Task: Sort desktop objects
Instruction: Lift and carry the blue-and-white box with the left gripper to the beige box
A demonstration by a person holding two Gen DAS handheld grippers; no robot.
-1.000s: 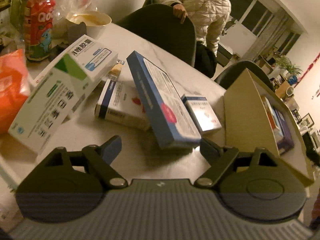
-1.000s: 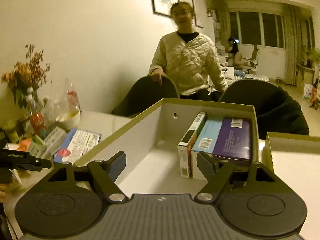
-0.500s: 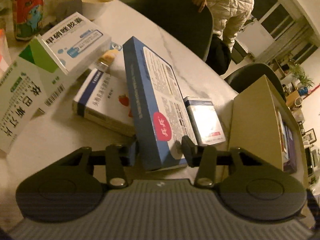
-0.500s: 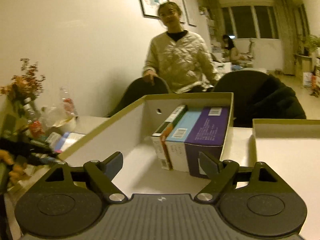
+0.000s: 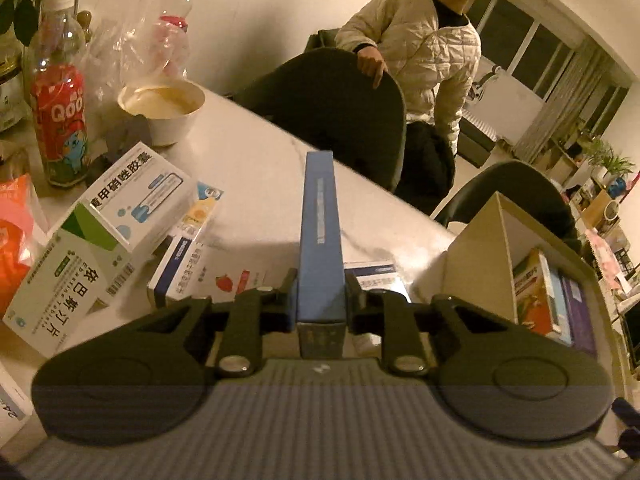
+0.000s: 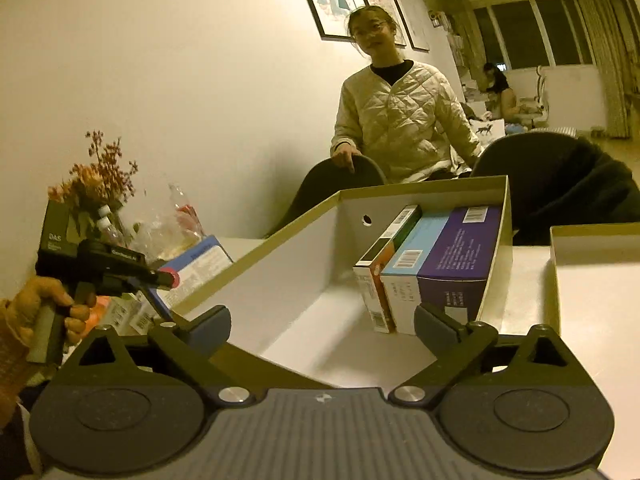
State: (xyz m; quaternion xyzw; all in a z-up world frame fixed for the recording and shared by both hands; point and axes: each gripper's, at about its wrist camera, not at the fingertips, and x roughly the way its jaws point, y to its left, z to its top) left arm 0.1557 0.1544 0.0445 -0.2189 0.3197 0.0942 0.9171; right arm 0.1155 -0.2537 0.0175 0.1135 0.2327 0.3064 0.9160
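My left gripper (image 5: 320, 300) is shut on a flat blue box (image 5: 319, 232), held edge-up above the table; the same blue box (image 6: 200, 266) shows at the left of the right wrist view. Several medicine boxes (image 5: 120, 216) lie in a heap to its left, and a small white box (image 5: 380, 276) lies behind it. The open cardboard box (image 6: 304, 264) holds three upright packs (image 6: 436, 264) at its far right corner. My right gripper (image 6: 322, 326) hangs over the box's near edge, its jaws opening with nothing between them.
A red drink bottle (image 5: 60, 120), a paper bowl (image 5: 164, 108) and plastic bags stand at the table's far left. A second box or lid (image 6: 596, 280) lies at the right. A person in a quilted jacket (image 6: 400, 120) stands behind dark chairs (image 5: 332, 108).
My left gripper has shut on the blue box and raised it, turning it edge-up. My right gripper has opened wider and shifted toward the cardboard box's near side.
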